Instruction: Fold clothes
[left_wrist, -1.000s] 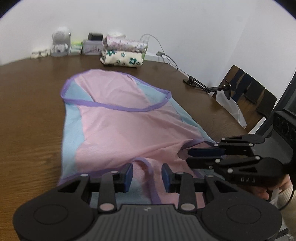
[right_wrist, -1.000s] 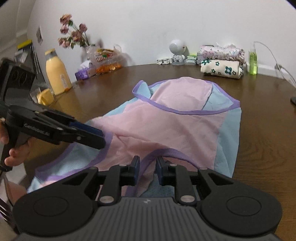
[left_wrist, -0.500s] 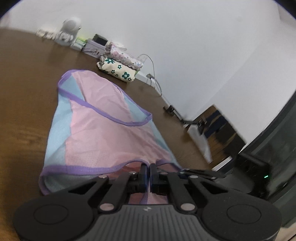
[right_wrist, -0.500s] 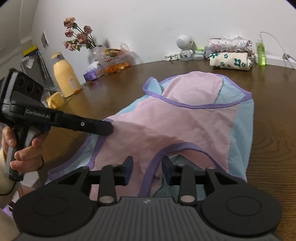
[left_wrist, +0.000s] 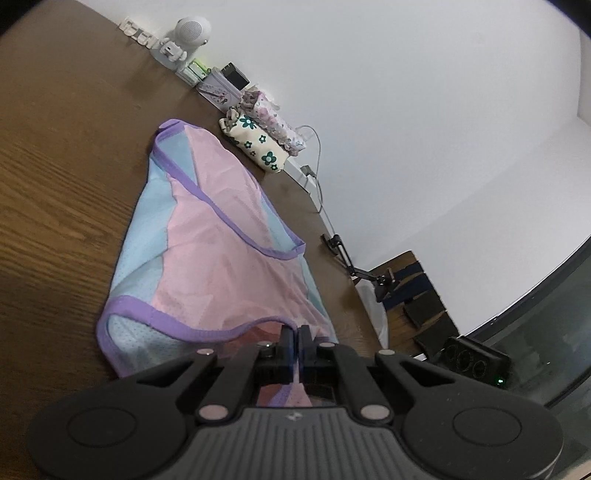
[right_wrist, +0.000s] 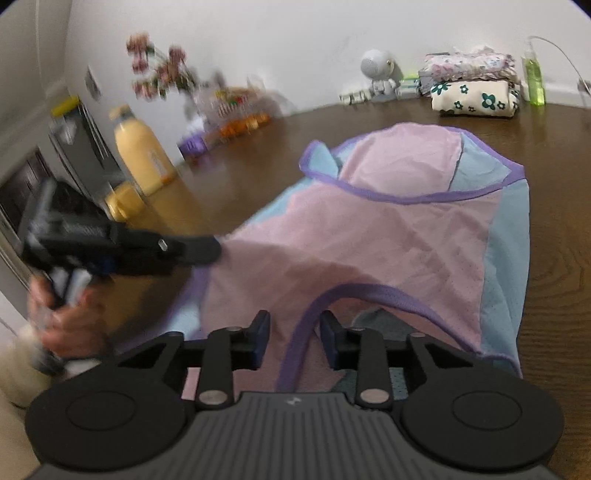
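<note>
Pinching the pink garment's (left_wrist: 225, 258) purple hem in our closed left claw (left_wrist: 296, 334), we hold our right claw (right_wrist: 294, 334) open astride its trim.

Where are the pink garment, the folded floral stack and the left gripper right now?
pink garment (right_wrist: 369, 236), right wrist view, on its pink middle panel.
folded floral stack (right_wrist: 474, 98), right wrist view, on the cream bottom piece.
left gripper (left_wrist: 296, 338), left wrist view, between its shut fingers.

We see our left gripper (left_wrist: 295, 338) with its fingers pressed together on the purple-trimmed hem of a pink and blue garment (left_wrist: 221, 258), which lies spread on the brown wooden counter (left_wrist: 55, 177). At the far edge sit folded floral clothes (left_wrist: 258, 142) and a small white robot figure (left_wrist: 186, 38).
</note>
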